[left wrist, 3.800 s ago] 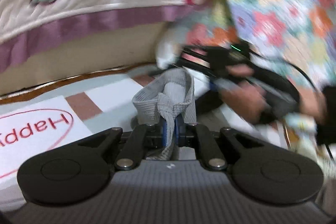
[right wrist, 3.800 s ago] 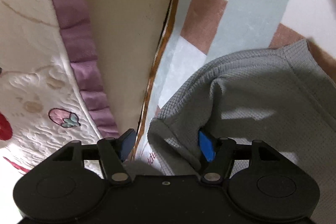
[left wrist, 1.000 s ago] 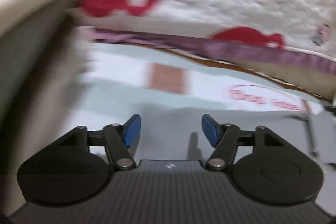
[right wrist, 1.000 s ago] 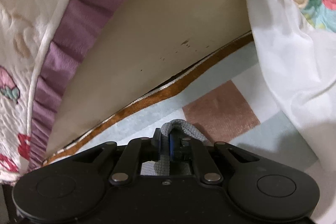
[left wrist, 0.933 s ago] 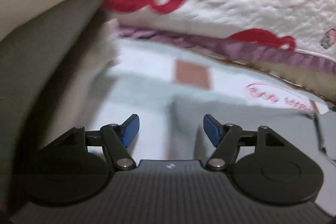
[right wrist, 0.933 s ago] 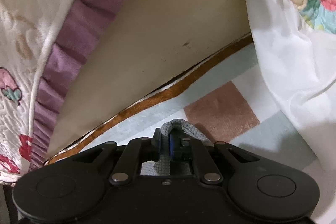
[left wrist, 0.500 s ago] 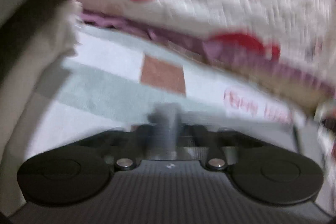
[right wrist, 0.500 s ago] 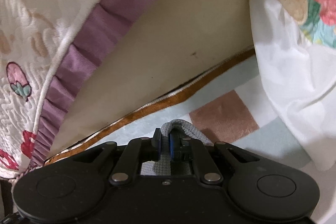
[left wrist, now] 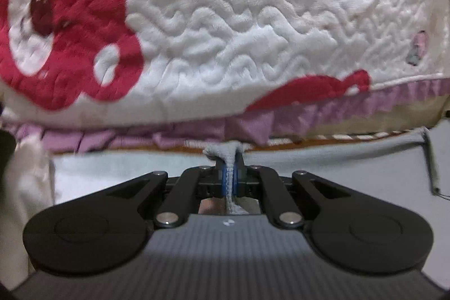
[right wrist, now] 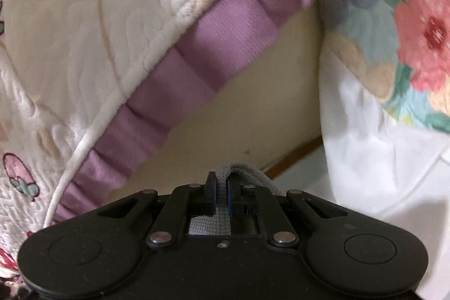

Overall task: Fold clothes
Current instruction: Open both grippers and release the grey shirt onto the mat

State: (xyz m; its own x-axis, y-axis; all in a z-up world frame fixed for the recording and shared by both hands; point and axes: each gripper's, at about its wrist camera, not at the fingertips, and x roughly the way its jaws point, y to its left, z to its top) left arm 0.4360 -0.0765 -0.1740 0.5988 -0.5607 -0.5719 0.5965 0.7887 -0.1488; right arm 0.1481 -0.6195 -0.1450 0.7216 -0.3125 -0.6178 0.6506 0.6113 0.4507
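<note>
The left gripper (left wrist: 230,177) has just squeezed together and pinches an edge of the gray cloth (left wrist: 337,167), which stretches flat to its right. The right gripper (right wrist: 221,197) pinches another bunch of the cloth. Behind both hangs a white blanket (left wrist: 239,27) with a purple frill (right wrist: 197,55).

The quilt (left wrist: 239,33) hangs behind the garment (left wrist: 337,167) (its frill (right wrist: 202,52) lowest), the bedspread (right wrist: 407,33) to its right.
</note>
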